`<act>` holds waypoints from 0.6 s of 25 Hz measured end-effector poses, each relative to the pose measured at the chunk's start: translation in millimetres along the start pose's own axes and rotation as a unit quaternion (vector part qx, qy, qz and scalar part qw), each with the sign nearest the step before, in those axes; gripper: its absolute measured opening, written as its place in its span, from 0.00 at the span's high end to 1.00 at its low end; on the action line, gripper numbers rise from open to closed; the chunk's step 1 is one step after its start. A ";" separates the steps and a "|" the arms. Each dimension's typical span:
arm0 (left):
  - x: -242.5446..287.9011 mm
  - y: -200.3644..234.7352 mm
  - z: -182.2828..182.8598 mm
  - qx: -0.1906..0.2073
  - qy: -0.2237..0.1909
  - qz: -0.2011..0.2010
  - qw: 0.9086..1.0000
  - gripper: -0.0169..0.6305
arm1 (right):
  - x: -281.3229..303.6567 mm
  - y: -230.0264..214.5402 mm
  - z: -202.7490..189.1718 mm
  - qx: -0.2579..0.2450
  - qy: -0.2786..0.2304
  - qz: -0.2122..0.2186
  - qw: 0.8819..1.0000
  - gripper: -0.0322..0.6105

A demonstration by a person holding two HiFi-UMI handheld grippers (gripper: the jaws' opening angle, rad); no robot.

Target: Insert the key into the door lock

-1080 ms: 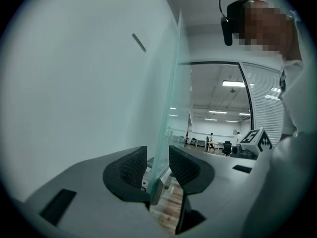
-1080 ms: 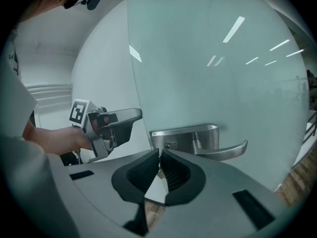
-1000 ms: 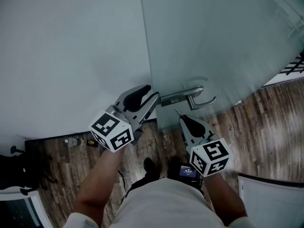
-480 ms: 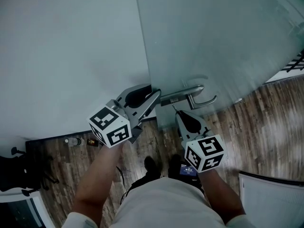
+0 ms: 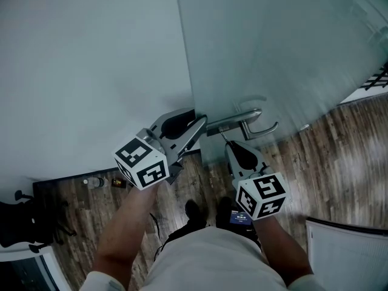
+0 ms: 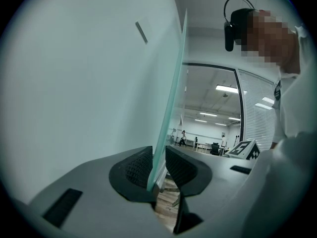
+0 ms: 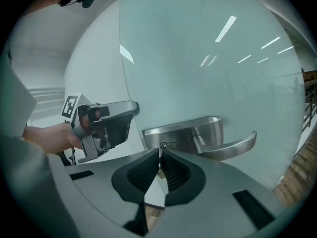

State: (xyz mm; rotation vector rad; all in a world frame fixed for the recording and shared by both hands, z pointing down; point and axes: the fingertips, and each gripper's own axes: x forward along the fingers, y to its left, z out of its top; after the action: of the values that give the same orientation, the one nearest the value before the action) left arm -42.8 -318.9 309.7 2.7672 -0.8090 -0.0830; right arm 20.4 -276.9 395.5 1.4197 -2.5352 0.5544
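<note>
The left forearm comes up from 7 o'clock in the head view. It carries the left gripper with its marker cube trailing and its nose aimed toward 2 o'clock at the free edge of the glass door. In the left gripper view the door edge runs straight down between the jaws. The ribbed pads stand on either side of the pane and are closed against it, so the gripper is clamped on the door.

The right forearm rises from 5 o'clock, and the right gripper points toward 11 o'clock at the lock, sitting at 6 o'clock of it. Its jaws are drawn together on the key, which stands upright out of their tips. The key's tip is at the keyhole near the 9 o'clock end of the steel lock plate. Whether it has gone in cannot be made out.

The lever handle sticks out at 3 o'clock of the keyhole. The left gripper shows at 9 o'clock of the lock in the right gripper view, with a hand wrapped round its grip.
</note>
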 end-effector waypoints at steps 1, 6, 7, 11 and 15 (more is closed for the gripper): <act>0.1 0.0 0.1 -0.002 0.000 0.000 1.000 0.83 | 0.1 -0.3 -0.3 0.000 0.000 -0.001 1.000 0.91; 0.4 0.4 -0.4 -0.005 -0.003 -0.001 1.000 0.82 | 0.8 -0.7 -0.9 -0.009 -0.001 -0.007 1.000 0.91; 0.3 0.4 -0.4 -0.006 -0.003 -0.001 1.000 0.82 | 0.7 -0.4 -0.5 -0.014 -0.001 -0.009 1.000 0.91; 0.1 -0.2 0.0 -0.006 -0.004 -0.005 1.000 0.82 | -0.2 1.0 0.9 -0.023 -0.002 -0.012 1.000 0.91; -0.1 -0.4 0.2 -0.007 -0.005 -0.005 1.000 0.82 | -0.6 1.8 1.4 -0.039 0.001 -0.014 0.999 0.91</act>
State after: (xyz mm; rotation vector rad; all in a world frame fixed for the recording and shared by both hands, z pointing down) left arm -42.7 -318.6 309.5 2.7599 -0.7945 -0.1043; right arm 19.2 -276.1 393.5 1.4248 -2.5017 0.4458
